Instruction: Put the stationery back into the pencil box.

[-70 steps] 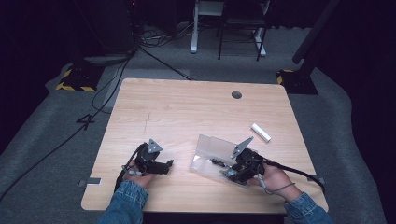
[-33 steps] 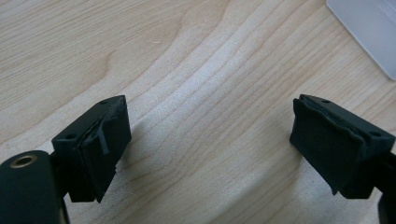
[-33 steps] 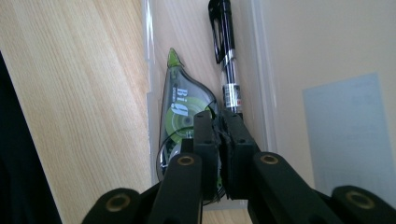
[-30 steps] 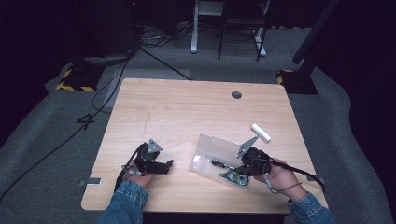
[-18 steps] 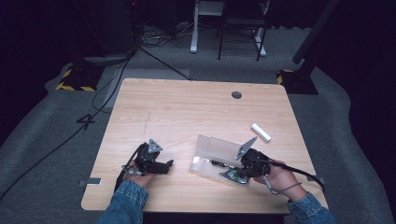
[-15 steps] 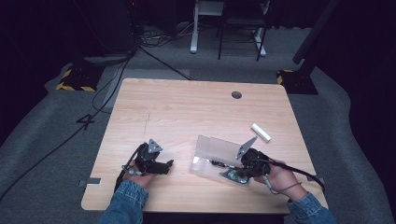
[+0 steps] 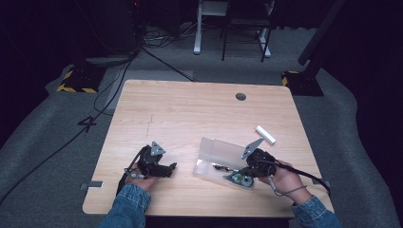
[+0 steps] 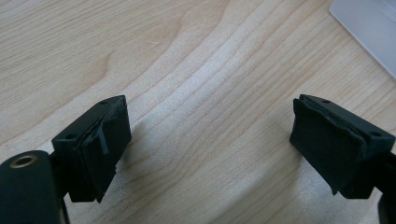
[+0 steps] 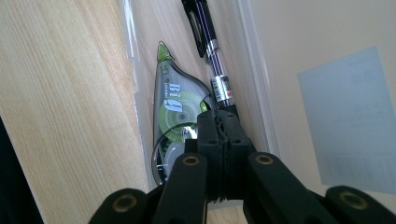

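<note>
Left gripper [image 8: 208, 140]: matte black, two blocky pads with small screw holes, brass-ringed pivot holes, grey three-cornered plate on top. Right gripper [image 9: 223, 126]: same black build, brass-rimmed holes on the linkage arms, grey plate, black trailing cable. Sleeves [image 7: 130, 202]: blue denim, both forearms

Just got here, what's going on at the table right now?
A person works over a clear plastic case lying open on the wooden table. The right tool, jaws shut, sits over a green correction tape and a pen in the case. The left tool rests open on bare wood. A white eraser lies apart.
</note>
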A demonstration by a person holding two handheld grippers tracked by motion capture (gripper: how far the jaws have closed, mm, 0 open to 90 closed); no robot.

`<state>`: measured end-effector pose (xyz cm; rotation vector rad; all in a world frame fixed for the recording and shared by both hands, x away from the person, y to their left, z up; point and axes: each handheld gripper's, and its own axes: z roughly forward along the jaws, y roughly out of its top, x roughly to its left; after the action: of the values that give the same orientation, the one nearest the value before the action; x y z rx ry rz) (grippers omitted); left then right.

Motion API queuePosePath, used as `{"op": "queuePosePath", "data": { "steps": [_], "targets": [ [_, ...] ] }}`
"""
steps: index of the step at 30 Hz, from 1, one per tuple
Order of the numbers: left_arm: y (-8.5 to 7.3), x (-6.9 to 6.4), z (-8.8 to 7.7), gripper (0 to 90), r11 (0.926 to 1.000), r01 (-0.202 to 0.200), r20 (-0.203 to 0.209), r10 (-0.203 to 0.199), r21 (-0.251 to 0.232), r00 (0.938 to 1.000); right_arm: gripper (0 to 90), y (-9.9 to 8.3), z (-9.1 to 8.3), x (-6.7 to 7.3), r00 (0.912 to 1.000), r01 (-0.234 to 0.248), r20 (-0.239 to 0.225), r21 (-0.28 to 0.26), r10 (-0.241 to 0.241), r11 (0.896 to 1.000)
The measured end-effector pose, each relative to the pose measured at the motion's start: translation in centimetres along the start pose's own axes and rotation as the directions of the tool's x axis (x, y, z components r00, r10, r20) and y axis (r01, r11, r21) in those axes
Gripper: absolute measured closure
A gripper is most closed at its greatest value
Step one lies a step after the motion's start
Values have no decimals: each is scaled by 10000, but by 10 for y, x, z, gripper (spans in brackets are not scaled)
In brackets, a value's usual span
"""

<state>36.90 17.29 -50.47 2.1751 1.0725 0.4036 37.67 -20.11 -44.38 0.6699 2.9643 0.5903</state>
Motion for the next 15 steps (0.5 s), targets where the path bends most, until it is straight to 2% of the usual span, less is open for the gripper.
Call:
{"op": "queuePosePath", "data": {
  "steps": [15],
  "targets": [
    [0,0,0,123,10000,2,0,-2,-2,10000,895,-1,2,-3,9996,-220,-165,-127,218,9997]
  ]
}}
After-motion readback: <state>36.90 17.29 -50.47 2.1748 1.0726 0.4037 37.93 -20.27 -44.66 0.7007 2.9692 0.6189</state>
